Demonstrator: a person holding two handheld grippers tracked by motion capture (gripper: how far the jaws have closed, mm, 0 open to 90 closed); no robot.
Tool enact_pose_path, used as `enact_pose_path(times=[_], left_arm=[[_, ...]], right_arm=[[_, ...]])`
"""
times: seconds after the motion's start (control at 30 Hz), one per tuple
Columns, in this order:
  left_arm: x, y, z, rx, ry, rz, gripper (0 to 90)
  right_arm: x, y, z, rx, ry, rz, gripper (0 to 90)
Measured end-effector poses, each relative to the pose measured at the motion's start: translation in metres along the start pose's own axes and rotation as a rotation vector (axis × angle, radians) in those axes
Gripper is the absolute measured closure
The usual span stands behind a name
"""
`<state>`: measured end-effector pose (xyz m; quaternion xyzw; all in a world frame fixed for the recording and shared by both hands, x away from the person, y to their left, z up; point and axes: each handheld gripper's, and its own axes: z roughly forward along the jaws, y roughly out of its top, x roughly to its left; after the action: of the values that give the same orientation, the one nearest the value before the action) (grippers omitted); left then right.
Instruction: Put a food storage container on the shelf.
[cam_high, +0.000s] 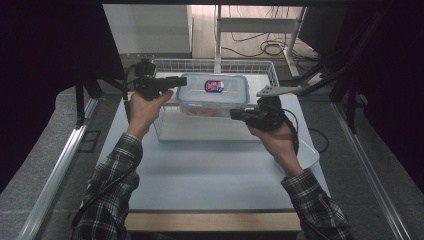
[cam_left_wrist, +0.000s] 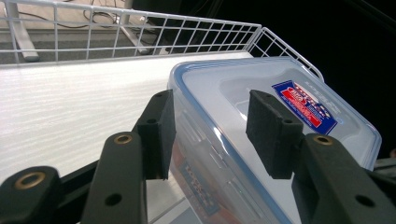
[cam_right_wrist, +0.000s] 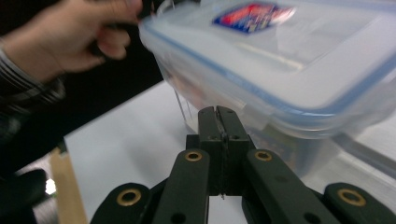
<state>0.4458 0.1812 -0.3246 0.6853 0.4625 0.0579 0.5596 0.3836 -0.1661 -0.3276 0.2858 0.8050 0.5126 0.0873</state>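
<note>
A clear plastic container (cam_high: 212, 95) with a blue-sealed lid and a red and blue label (cam_high: 214, 86) hangs tilted over the front part of a white wire basket (cam_high: 215, 65). My left gripper (cam_high: 180, 81) grips its left end. In the left gripper view the container's corner (cam_left_wrist: 219, 93) sits between the jaws of my left gripper (cam_left_wrist: 210, 135), one pad on the side wall and one on the lid. My right gripper (cam_high: 234, 114) is shut and empty just under the container's near right edge. In the right gripper view my right gripper (cam_right_wrist: 218, 114) points at the container's underside (cam_right_wrist: 289, 60).
The basket's wire walls (cam_left_wrist: 140, 28) rise behind and to the right of the container. A white tabletop (cam_high: 210, 170) stretches toward a wooden front edge (cam_high: 210, 220). A flat white piece (cam_high: 310, 155) lies under the right wrist. Metal rails (cam_high: 55, 170) run along both sides.
</note>
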Motion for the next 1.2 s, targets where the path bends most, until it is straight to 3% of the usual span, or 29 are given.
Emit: enact_pose_path(times=[0.1, 0.2, 0.37, 0.53, 0.67, 0.73, 0.93, 1.03, 1.2], left_arm=[[0.0, 0.001, 0.0, -0.001, 0.01, 0.006, 50.7], [0.001, 0.002, -0.004, -0.004, 0.051, 0.027, 49.7], [0.006, -0.004, -0.017, -0.038, 0.041, 0.004, 50.0], [0.002, -0.024, -0.035, -0.047, 0.021, 0.019, 53.9], [-0.011, -0.046, -0.045, -0.032, 0.024, 0.071, 61.4], [-0.02, -0.057, -0.047, -0.023, 0.003, 0.102, 64.8], [-0.047, -0.073, -0.033, 0.046, -0.034, 0.225, 75.1], [-0.05, -0.07, -0.019, 0.075, -0.008, 0.245, 77.6], [-0.044, -0.065, -0.008, 0.081, 0.002, 0.225, 78.4]], right_arm=[[0.0, 0.0, 0.013, 0.018, 0.003, -0.002, 89.2], [0.0, 0.001, 0.022, 0.022, 0.023, 0.001, 89.3], [0.001, 0.006, 0.031, 0.021, 0.028, 0.002, 89.3], [0.001, 0.01, 0.037, 0.023, 0.029, -0.001, 89.3], [0.001, 0.01, 0.039, 0.017, 0.03, 0.0, 89.3], [0.0, 0.009, 0.039, 0.017, 0.025, 0.002, 89.3], [-0.004, 0.004, 0.033, 0.019, 0.009, 0.014, 89.3], [-0.01, -0.001, 0.028, 0.032, -0.019, 0.017, 89.3], [-0.023, -0.008, 0.016, 0.027, -0.054, 0.025, 88.4]])
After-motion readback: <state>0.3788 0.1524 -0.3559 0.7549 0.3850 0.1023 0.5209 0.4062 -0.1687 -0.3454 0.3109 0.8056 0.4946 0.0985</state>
